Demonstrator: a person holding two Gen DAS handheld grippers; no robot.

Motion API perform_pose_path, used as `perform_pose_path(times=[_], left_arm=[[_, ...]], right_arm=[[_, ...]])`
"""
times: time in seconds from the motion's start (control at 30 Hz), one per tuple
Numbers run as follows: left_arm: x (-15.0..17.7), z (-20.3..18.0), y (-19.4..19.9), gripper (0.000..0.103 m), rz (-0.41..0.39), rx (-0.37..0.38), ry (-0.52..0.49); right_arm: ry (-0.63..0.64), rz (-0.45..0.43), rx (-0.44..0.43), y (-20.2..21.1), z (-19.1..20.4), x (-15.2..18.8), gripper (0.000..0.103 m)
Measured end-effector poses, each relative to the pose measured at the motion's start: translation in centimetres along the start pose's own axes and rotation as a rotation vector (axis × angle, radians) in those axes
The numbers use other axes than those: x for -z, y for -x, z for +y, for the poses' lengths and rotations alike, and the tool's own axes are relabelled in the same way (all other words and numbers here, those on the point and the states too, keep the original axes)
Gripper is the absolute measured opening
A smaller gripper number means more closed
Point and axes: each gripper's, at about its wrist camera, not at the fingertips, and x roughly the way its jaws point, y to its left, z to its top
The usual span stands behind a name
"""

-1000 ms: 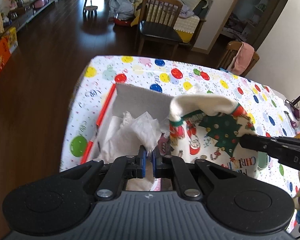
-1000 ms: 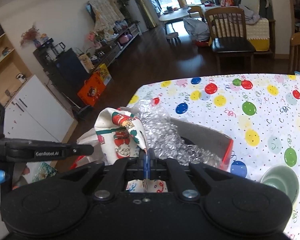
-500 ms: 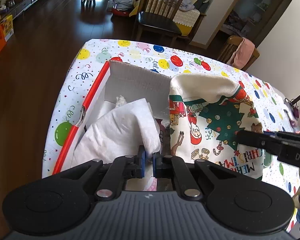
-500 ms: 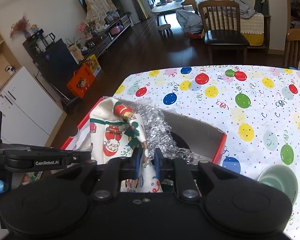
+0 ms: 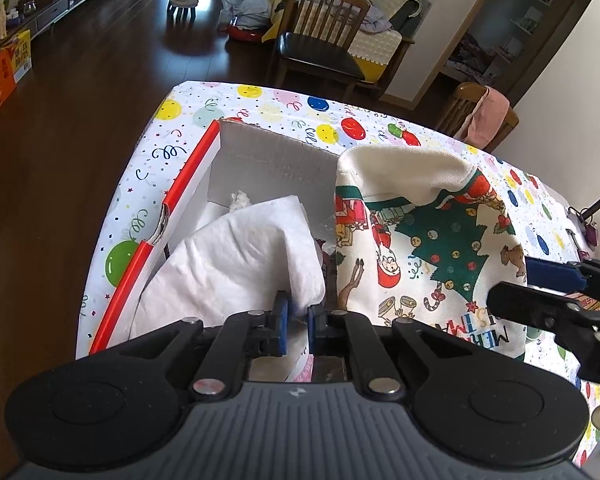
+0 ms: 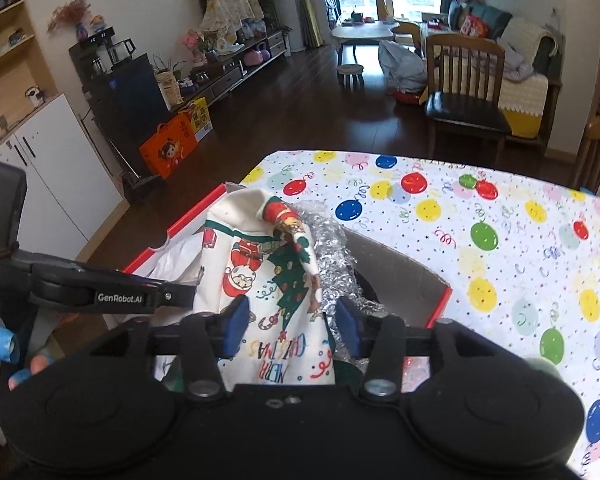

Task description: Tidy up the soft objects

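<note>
Ahead of your jaws sits the red-edged cardboard box (image 5: 188,184); the Christmas-print cloth (image 6: 276,292) slumps between your right gripper (image 6: 291,326)'s parted jaws, released. Your left gripper (image 5: 298,320) pinches the white paper towel (image 5: 240,256); lowering it in likely follows.

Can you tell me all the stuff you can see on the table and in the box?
Christmas cloth: one, cream with Santa and tree print, draped over the box.
White tissue paper: one sheet, in the box.
Bubble wrap: one crumpled silvery heap, in the box.
Box: one, red-edged, grey inside, on the table.
Tablecloth: one, white with balloons.
Left gripper: pinching the tissue paper.
Right gripper: open around the cloth.
</note>
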Motion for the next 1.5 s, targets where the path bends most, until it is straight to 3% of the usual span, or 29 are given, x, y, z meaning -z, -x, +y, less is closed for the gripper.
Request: perform_pose_path(times=[0.1,0.13,0.2,0.23,0.27,0.4,0.6,0.87,0.97,1.13,1.5], left_arm=[[0.2,-0.1,0.1,0.014,-0.009,-0.005,-0.007],[0.3,-0.1,0.2,0.021,-0.011,-0.009,-0.006],[0.4,0.0,0.3,0.039,-0.011,-0.001,0.009],[0.5,0.0,0.4,0.061,-0.013,0.004,0.015],[0.6,0.0,0.6,0.073,-0.017,0.002,0.017],[0.8,-0.3,1.6,0.073,-0.047,-0.019,0.003],[1.4,-0.6,3.8,0.073,-0.085,-0.015,-0.015],[3.8,-3.1,8.8,0.073,-0.207,-0.09,-0.146],[4.7,-4.0,10.8,0.08,-0.254,-0.082,-0.18],[6.1,-5.4,13.6,0.081,-0.311,-0.042,-0.199],[8.9,-8.6,16.0,0.085,-0.34,0.023,-0.234]], right_arm=[[0.023,-0.015,0.008,0.5,0.4,0.1,0.058],[0.029,-0.019,0.01,0.7,0.5,0.2,0.06],[0.037,-0.03,0.013,1.1,0.5,0.3,0.063],[0.04,-0.035,0.014,1.3,0.5,0.3,0.064],[0.041,-0.039,0.011,1.5,0.5,0.4,0.066],[0.036,-0.061,0.006,2.8,0.5,0.7,0.068],[0.052,-0.125,-0.018,5.5,0.8,1.4,0.083],[0.08,-0.243,-0.064,9.5,2.0,2.6,0.097],[0.081,-0.286,-0.077,11.0,2.5,3.2,0.1],[0.073,-0.355,-0.068,12.9,3.1,4.7,0.102],[0.006,-0.471,0.026,15.9,2.3,8.3,0.103]])
